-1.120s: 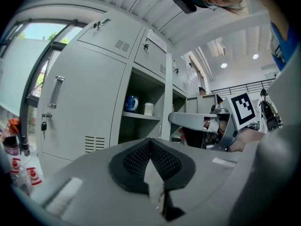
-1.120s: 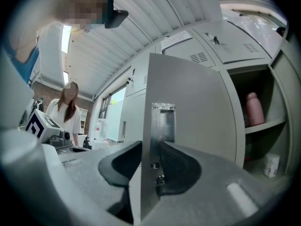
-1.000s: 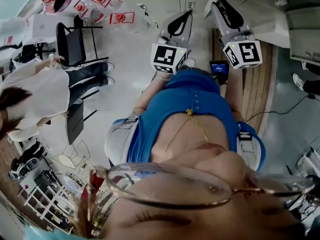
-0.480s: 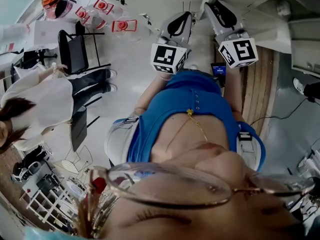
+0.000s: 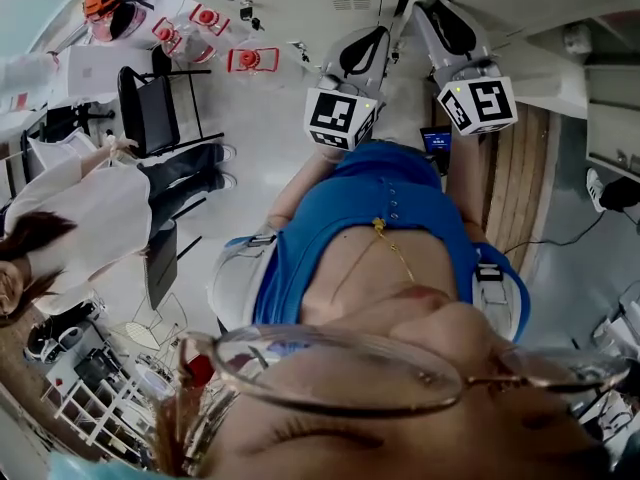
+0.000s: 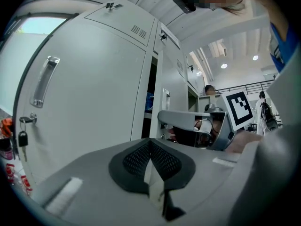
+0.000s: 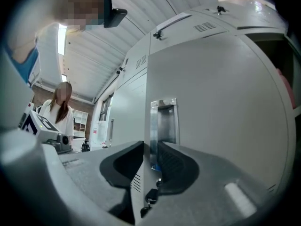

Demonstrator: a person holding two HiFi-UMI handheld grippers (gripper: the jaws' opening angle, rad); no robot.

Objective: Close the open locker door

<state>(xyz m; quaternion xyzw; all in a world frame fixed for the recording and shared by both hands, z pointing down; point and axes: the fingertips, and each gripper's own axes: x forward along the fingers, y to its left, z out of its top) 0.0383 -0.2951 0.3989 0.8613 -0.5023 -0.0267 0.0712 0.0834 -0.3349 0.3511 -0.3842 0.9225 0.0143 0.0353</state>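
In the right gripper view the grey open locker door point(image 7: 221, 102) fills the right side, and its recessed metal handle point(image 7: 163, 124) sits just beyond the jaws. The door's edge stands between the jaws of my right gripper point(image 7: 149, 147), which are closing on it. Keys point(image 7: 149, 199) hang from the edge low down. In the left gripper view my left gripper point(image 6: 150, 145) is shut on nothing and points at a closed locker door point(image 6: 94, 93) beside the dark open locker point(image 6: 150, 95). In the head view both grippers, left point(image 5: 357, 50) and right point(image 5: 452, 26), reach up to the lockers.
A person in a white top point(image 5: 85, 208) stands at the left near black chairs point(image 5: 150, 93). A wooden panel point(image 5: 515, 198) and a floor cable point(image 5: 570, 230) lie at the right. A padlock point(image 6: 21, 138) hangs below the closed door's bar handle point(image 6: 44, 81).
Both marker cubes stay almost where they were. The background has slid down in the head view, so more of the locker fronts shows at the top. The person in white has shifted slightly.
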